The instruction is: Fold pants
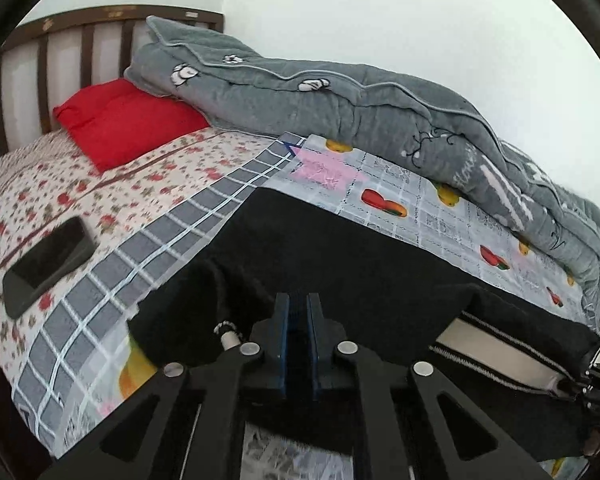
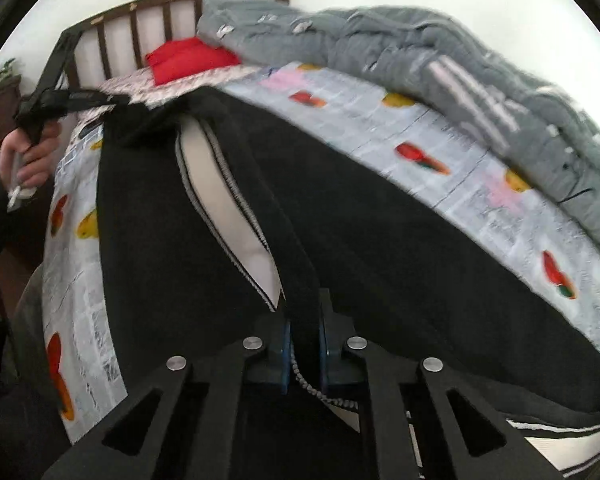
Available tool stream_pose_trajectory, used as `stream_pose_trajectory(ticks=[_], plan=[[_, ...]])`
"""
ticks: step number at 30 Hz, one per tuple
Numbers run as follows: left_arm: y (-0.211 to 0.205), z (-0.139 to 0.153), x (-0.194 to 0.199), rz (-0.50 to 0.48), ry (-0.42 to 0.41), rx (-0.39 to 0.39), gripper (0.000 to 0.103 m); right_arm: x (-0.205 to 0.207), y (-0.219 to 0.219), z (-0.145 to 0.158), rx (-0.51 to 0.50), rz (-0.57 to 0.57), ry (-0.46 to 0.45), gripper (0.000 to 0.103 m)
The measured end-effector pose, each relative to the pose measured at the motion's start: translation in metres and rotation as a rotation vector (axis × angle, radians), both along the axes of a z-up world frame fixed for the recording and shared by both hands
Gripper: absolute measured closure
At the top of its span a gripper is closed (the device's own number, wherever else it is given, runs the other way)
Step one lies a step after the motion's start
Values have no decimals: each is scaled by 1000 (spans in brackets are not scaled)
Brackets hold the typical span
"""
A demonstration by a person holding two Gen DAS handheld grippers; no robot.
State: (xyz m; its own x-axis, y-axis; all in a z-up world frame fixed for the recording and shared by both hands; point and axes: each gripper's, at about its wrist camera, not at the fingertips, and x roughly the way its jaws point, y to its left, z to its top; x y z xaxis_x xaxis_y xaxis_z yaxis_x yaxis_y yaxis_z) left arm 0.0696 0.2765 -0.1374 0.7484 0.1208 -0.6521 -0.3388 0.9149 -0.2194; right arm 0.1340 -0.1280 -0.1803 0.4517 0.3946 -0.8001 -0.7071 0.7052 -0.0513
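One pair of black pants (image 2: 380, 240) with a white side stripe lies across the bed (image 1: 400, 200). Both grippers, left (image 1: 299, 312) and right (image 2: 305, 320), have fingers clamped on its fabric. No writing is readable.

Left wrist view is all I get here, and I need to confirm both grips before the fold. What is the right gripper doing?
Observer: The right gripper is shut on the black pants, its jaws pinching a fold of black cloth beside the white side stripe.
Operator: Where does that stripe run?
Observer: From the right gripper it runs up the pants toward the left gripper at the far end.
Operator: Can you see what carries the left gripper?
Observer: Yes, a hand grips its handle off the edge of the bed.
Operator: Anything between the pants and the wall?
Observer: A rolled grey quilt lies along the wall, clear of the pants.
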Motion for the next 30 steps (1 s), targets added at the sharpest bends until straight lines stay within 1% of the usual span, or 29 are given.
stream_pose_trajectory(ticks=[1, 2, 3, 5, 6, 10, 12, 13, 14, 16, 17, 18, 20, 23, 24, 27, 29, 30], plan=[[1, -1, -3, -1, 2, -9, 66, 0, -2, 4, 10, -13, -11, 94], [1, -2, -10, -7, 0, -28, 55, 2, -3, 8, 19, -32, -20, 94], [1, -3, -13, -11, -9, -36, 39, 5, -4, 13, 27, -49, -29, 94], [-2, -2, -26, -28, -47, -33, 38, 11, -2, 19, 31, -63, -44, 94], [-5, -2, -30, -39, -50, -20, 38, 14, -1, 20, 27, -70, -48, 94], [-10, -10, -29, -46, 10, 51, 38, 21, 1, 22, 29, -89, -55, 94], [-11, -15, -24, -48, 37, 80, 38, 21, 1, 22, 35, -98, -59, 94], [-12, -16, -22, -55, 42, 88, 41, 22, 1, 22, 39, -101, -58, 94], [-13, -18, -18, -65, 46, 105, 47, 22, 1, 21, 40, -105, -58, 94], [-15, -21, -9, -52, 77, 170, 81, 24, 1, 20, 36, -111, -63, 94], [-16, -21, -2, -40, 93, 215, 81, 26, 1, 20, 35, -118, -68, 94], [-14, -20, 4, -30, 83, 234, 82, 30, 1, 21, 36, -130, -74, 94], [-5, -11, 14, -32, 26, 205, 82, 41, 2, 24, 29, -164, -79, 94], [15, 10, 36, 10, -70, 170, 83, 67, 8, 25, -1, -220, -92, 94], [19, 14, 43, 24, -88, 162, 85, 74, 10, 25, -11, -234, -94, 94], [39, 25, 74, 50, -127, 123, 87, 103, 20, 19, -53, -270, -85, 93], [48, 27, 96, 66, -135, 124, 87, 120, 25, 12, -76, -285, -74, 93], [52, 26, 109, 75, -125, 128, 87, 128, 26, 7, -89, -295, -64, 93]])
